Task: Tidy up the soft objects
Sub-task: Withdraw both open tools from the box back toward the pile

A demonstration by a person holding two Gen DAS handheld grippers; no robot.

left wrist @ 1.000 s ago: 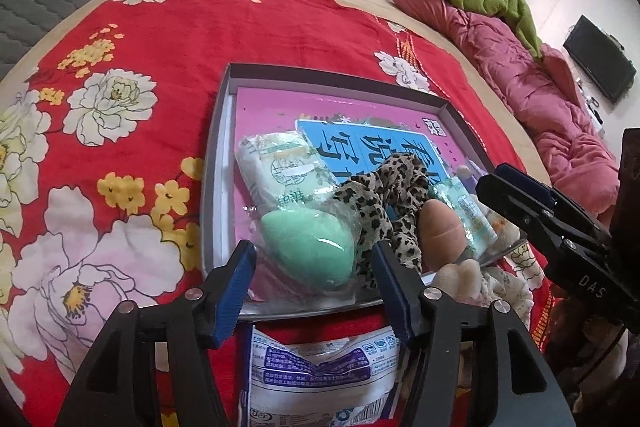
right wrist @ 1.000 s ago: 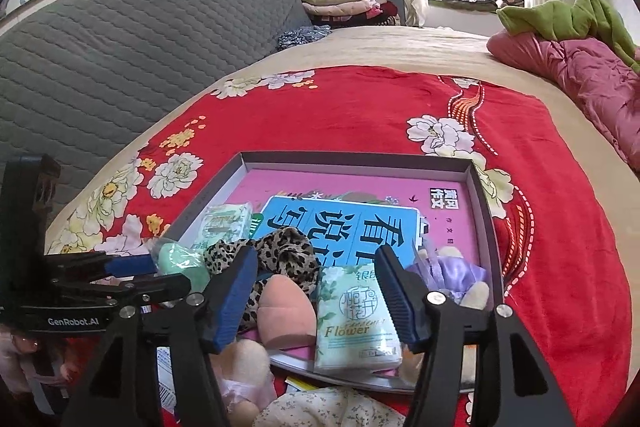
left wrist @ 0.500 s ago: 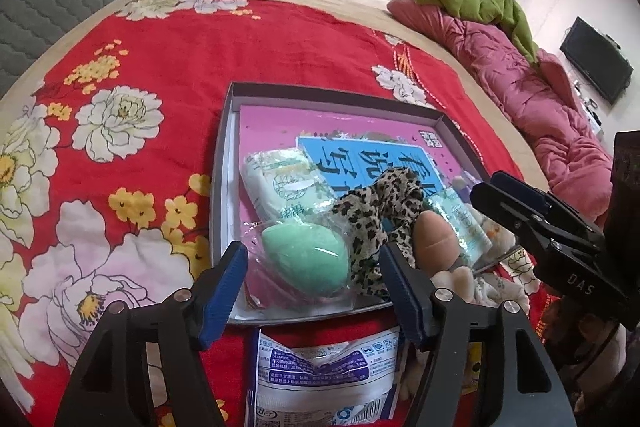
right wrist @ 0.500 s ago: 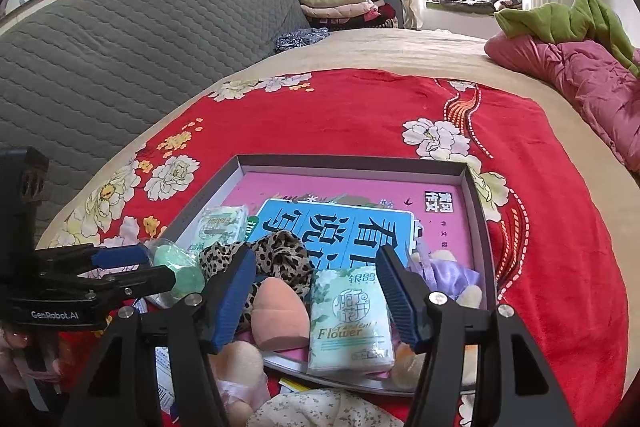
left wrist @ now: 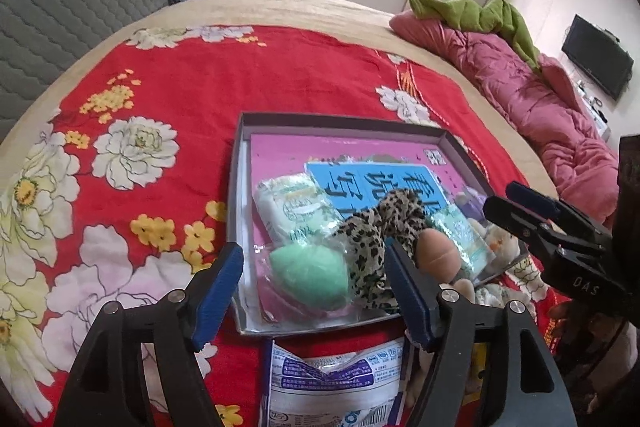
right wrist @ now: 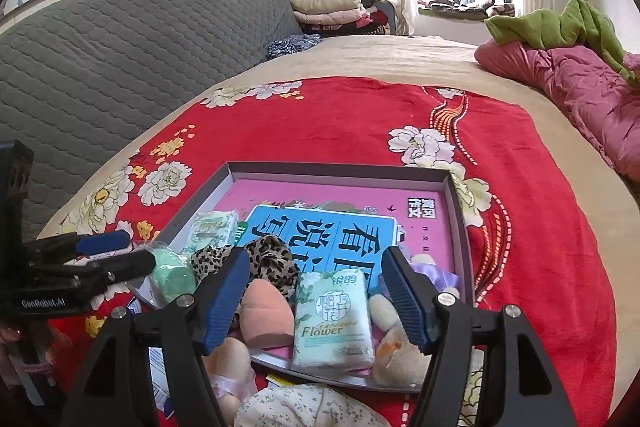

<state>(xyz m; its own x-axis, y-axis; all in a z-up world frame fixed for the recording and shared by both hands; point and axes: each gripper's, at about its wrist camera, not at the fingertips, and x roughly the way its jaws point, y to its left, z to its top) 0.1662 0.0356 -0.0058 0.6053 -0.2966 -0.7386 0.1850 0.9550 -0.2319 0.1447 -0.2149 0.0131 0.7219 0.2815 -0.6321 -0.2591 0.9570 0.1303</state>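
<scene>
A grey tray [left wrist: 340,119] on the red floral bedspread holds a green sponge in a clear bag [left wrist: 308,275], a leopard-print scrunchie [left wrist: 380,231], a peach sponge [left wrist: 436,255] and two tissue packs [left wrist: 296,207] [right wrist: 332,315]. My left gripper [left wrist: 314,291] hovers at the tray's near edge with its jaws opening. The bagged sponge lies between its fingers, untouched. My right gripper [right wrist: 314,291] is also opening, just above the "Flower" tissue pack, with its pads clear of the pack. Each gripper shows in the other's view: the right [left wrist: 506,201] and the left [right wrist: 132,251].
A blue book [right wrist: 328,231] and a pink book lie under the soft things in the tray. A blue-white packet [left wrist: 336,379], plush toys [right wrist: 400,351] and a floral cloth [right wrist: 304,407] lie in front of the tray. A pink quilt [left wrist: 540,99] and a grey headboard [right wrist: 120,47] border the bed.
Both grippers' jaws have spread wider. The left fingers have drawn away from the green sponge's bag, which stays in the tray. The left view has tilted up a little.
</scene>
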